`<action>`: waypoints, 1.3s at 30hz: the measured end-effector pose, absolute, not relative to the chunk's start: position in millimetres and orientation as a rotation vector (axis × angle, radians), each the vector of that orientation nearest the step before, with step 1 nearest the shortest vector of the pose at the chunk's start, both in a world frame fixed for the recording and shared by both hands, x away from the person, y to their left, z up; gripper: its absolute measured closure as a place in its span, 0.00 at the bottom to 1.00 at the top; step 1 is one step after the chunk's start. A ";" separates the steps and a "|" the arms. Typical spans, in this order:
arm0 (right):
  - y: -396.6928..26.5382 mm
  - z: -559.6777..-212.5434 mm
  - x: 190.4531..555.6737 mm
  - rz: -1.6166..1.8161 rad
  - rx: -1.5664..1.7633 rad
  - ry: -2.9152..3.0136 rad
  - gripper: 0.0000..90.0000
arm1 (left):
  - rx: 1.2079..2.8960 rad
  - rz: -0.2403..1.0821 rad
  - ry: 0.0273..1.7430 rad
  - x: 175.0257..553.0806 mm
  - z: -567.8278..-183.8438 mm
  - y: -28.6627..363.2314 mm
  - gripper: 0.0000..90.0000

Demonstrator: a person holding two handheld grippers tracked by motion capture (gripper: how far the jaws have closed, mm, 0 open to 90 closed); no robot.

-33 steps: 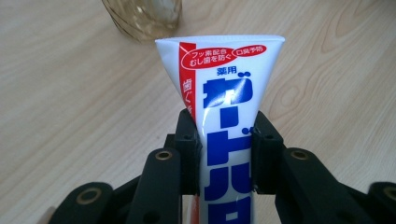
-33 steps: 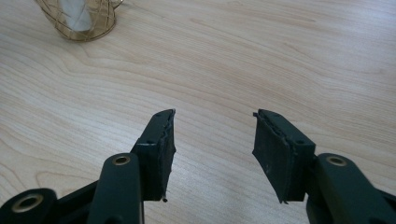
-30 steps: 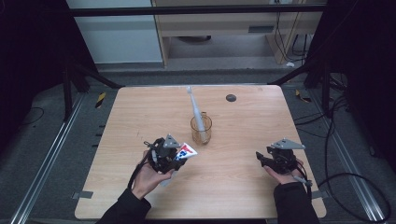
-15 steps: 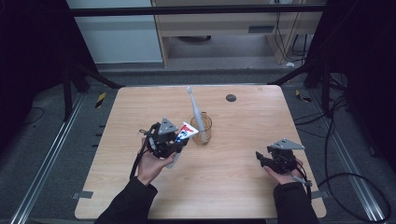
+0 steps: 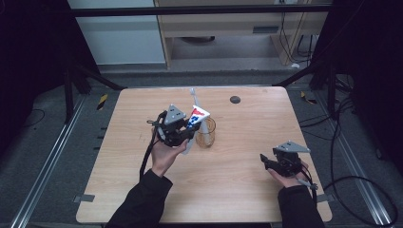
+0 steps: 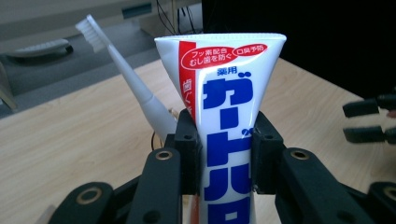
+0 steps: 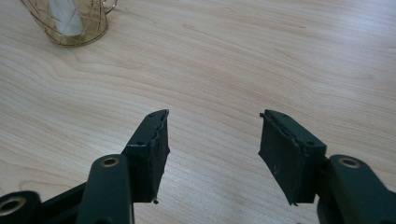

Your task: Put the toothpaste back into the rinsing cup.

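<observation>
A white toothpaste tube [image 6: 224, 93] with blue and red print stands upright between the jaws of my left gripper [image 6: 224, 135], which is shut on it. In the high view the left gripper [image 5: 187, 131] holds the tube [image 5: 197, 115] above the table, just left of a gold wire cup [image 5: 207, 136]. A white toothbrush [image 5: 194, 96] leans out of the cup; in the left gripper view the toothbrush [image 6: 126, 70] is behind the tube. My right gripper [image 7: 214, 140] is open over bare wood at the table's right front [image 5: 267, 162]. The cup [image 7: 74, 23] lies far ahead of it.
A small dark round disc [image 5: 235, 99] lies near the far edge of the wooden table [image 5: 119, 190]. Black frame poles and cables surround the table on the floor. The right gripper's jaws [image 6: 369, 121] appear at the right edge of the left gripper view.
My left gripper has risen and moved away from the person toward the cup, carrying the toothpaste tube and tilting it more upright. The right gripper has stayed still.
</observation>
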State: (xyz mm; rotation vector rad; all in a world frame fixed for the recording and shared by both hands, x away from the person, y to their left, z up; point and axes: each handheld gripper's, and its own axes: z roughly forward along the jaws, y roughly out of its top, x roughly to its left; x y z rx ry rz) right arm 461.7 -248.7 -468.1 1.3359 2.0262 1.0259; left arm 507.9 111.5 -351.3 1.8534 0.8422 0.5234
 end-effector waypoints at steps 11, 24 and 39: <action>-251.0 -469.7 462.6 1.040 1.342 2.014 0.41 | 1.745 0.545 0.807 528.2 -340.0 87.8 0.77; -250.3 -474.0 464.9 1.022 1.309 2.005 0.38 | 1.685 0.559 0.801 553.3 -343.4 71.3 0.77; -250.3 -477.6 466.1 1.019 1.308 2.005 0.37 | 1.683 0.565 0.848 580.0 -366.8 55.2 0.77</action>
